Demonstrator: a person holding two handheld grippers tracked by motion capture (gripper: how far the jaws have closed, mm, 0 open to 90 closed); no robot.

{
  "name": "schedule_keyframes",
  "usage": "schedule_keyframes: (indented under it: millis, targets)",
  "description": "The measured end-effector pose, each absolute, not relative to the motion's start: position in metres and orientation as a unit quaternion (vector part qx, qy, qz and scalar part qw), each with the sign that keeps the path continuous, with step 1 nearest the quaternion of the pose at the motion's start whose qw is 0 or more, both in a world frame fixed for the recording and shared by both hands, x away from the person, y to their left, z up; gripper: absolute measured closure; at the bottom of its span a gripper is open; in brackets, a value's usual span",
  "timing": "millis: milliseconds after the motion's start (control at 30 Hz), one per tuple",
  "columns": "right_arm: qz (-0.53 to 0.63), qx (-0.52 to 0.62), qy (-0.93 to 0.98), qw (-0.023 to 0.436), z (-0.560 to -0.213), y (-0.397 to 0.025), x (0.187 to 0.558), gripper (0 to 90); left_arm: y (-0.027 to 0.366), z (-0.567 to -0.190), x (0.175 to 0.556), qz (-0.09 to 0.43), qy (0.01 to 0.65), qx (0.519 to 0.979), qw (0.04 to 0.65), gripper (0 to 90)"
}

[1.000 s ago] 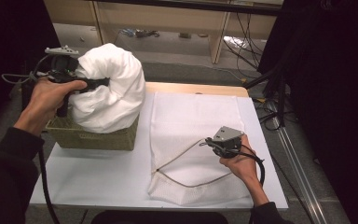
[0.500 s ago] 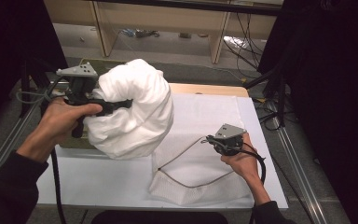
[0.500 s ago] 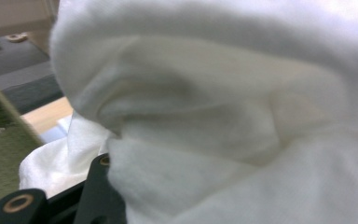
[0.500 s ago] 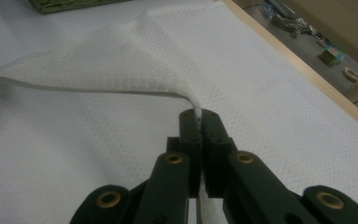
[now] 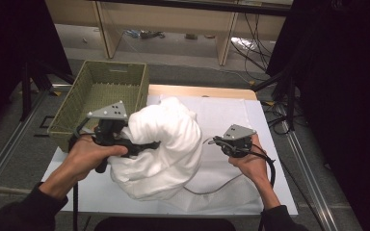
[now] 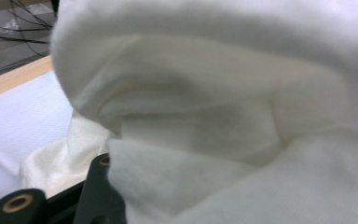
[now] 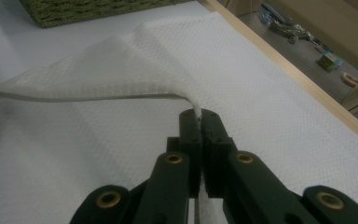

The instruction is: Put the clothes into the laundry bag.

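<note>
Over at the far left of the desk sits a green woven basket, its inside bare. Just in front of it the person's left hand carries the left hand-held gripper, its jaws clamped into a big bundle of fluffy white cloth that hangs lifted above the desk, between the basket and the other hand. In the left gripper view the white folds press right up against the black jaws and bulge over them. Beneath and around the bundle a thin white mesh bag lies spread flat across the desk, reaching toward the wooden back edge. On the right, the person's right hand holds the right hand-held gripper, and the right gripper view shows its jaws pinched tight on the hem of the mesh bag, raising that edge off the lower layer so it stretches away taut.
</note>
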State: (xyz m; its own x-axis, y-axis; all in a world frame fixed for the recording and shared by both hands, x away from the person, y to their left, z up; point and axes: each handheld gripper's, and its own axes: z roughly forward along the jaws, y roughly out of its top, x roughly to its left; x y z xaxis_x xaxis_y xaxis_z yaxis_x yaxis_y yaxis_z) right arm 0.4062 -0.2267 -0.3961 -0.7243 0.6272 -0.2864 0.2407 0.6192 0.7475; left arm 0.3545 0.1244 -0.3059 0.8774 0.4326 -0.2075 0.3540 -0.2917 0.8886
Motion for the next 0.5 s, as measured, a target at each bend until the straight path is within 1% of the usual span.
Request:
schedule_keyframes:
  millis: [33, 67, 133, 167, 267, 333, 500]
  targets:
    - [0.354, 0.238, 0.857, 0.288, -0.394, -0.228, 0.408, 89.6, 0.119, -0.31, 0.352, 0.03, 0.238, 0.808, 0.538, 51.1]
    - [0.36, 0.252, 0.856, 0.274, -0.393, -0.227, 0.406, 89.6, 0.115, -0.312, 0.351, 0.029, 0.235, 0.81, 0.536, 51.0]
    - [0.363, 0.255, 0.854, 0.272, -0.391, -0.228, 0.405, 89.6, 0.107, -0.318, 0.348, 0.021, 0.223, 0.816, 0.533, 50.9]
    - [0.364, 0.256, 0.853, 0.273, -0.39, -0.229, 0.406, 89.6, 0.099, -0.325, 0.347, 0.018, 0.213, 0.824, 0.525, 50.8]
    - [0.363, 0.254, 0.852, 0.279, -0.389, -0.23, 0.406, 89.6, 0.089, -0.334, 0.345, 0.012, 0.204, 0.83, 0.519, 50.8]
    - [0.365, 0.244, 0.852, 0.284, -0.388, -0.229, 0.406, 89.6, 0.073, -0.346, 0.341, 0.02, 0.197, 0.839, 0.507, 50.7]
    - [0.372, 0.251, 0.845, 0.29, -0.383, -0.23, 0.403, 89.7, 0.054, -0.358, 0.339, 0.006, 0.182, 0.847, 0.499, 50.4]
